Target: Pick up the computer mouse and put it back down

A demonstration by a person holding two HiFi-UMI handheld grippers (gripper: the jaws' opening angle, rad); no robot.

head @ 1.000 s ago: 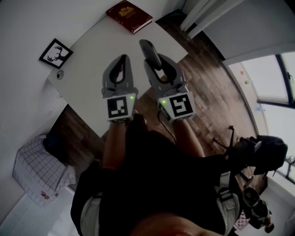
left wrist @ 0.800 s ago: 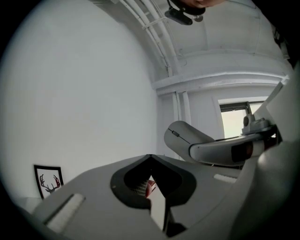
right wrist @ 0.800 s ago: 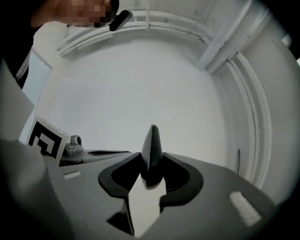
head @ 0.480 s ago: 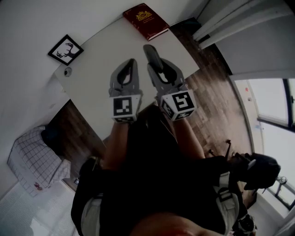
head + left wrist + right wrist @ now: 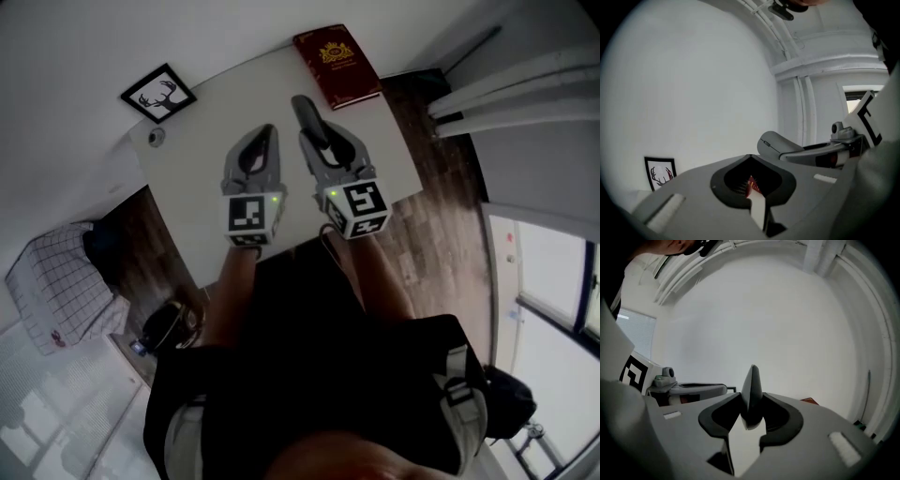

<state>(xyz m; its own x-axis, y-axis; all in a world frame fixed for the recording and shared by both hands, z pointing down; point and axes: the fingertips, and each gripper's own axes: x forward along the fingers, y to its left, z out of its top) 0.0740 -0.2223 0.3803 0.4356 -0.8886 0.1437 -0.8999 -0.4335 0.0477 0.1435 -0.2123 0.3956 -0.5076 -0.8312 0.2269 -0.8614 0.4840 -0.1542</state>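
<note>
From the head view, both tongs reached out side by side over the white surface [image 5: 202, 202]. A red book [image 5: 337, 64] lay at its far right corner, a framed antler picture [image 5: 159, 93] stood by its far left corner, and a small round object [image 5: 155, 137] sat just inside that corner. The left tongs [image 5: 265, 133] were pressed together with nothing between them. Their own view confirmed this, showing only a sliver of the red book through the notch behind the tips. The right tongs [image 5: 328, 148] stood partly apart, clamped on the computer mouse [image 5: 307, 114], which stuck out past their tips over the middle of the surface, toward the far edge. The right gripper view showed the mouse [image 5: 751, 394] edge-on, a thin dark wedge turned on its side and pinched by its two flanks. Only the left gripper view showed its back [image 5: 774, 144]: smooth, grey and rounded, with a seam down the middle and a small dark wheel slot.
</note>
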